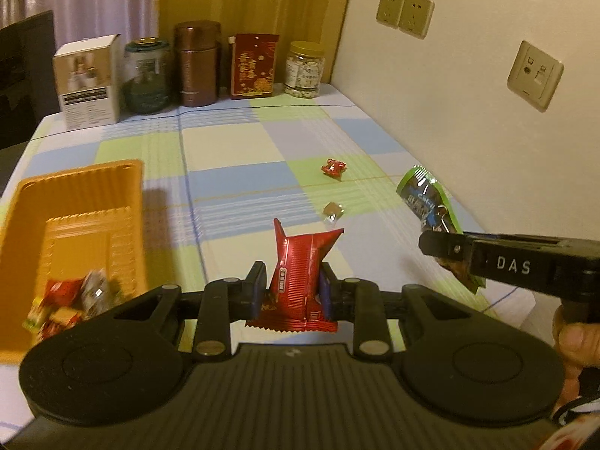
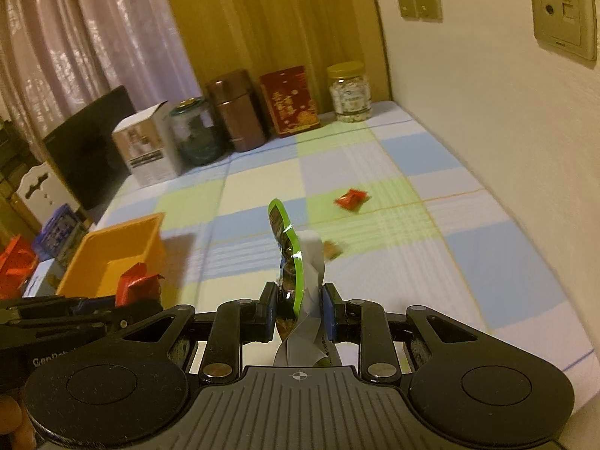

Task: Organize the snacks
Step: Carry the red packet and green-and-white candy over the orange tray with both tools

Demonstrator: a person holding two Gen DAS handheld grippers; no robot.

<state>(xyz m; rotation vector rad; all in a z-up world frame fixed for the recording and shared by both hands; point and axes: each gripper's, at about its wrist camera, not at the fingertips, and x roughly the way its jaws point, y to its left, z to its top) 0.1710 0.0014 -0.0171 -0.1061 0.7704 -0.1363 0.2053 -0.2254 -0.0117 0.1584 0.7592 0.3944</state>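
My left gripper [image 1: 290, 288] is shut on a red snack wrapper [image 1: 300, 273] held upright above the checked tablecloth. To its left stands an orange basket [image 1: 123, 187] with several wrapped snacks [image 1: 63, 300] in its near corner. My right gripper [image 2: 296, 309] is shut on a green-edged dark snack packet [image 2: 287, 247]; this packet [image 1: 427, 202] and the right gripper [image 1: 435, 243] also show at the right of the left wrist view. A small red candy [image 1: 333, 167] and a small brown candy [image 1: 333, 211] lie loose on the cloth. The orange basket [image 2: 150, 232] sits left of the right gripper.
Along the table's back edge stand a white box [image 1: 88, 82], a green glass jar [image 1: 147, 75], a brown canister [image 1: 197, 63], a red box [image 1: 253, 65] and a yellow-lidded jar [image 1: 304, 69]. A wall [image 1: 468, 112] with sockets borders the table's right side. A person's hand [image 1: 573, 337] holds the right gripper.
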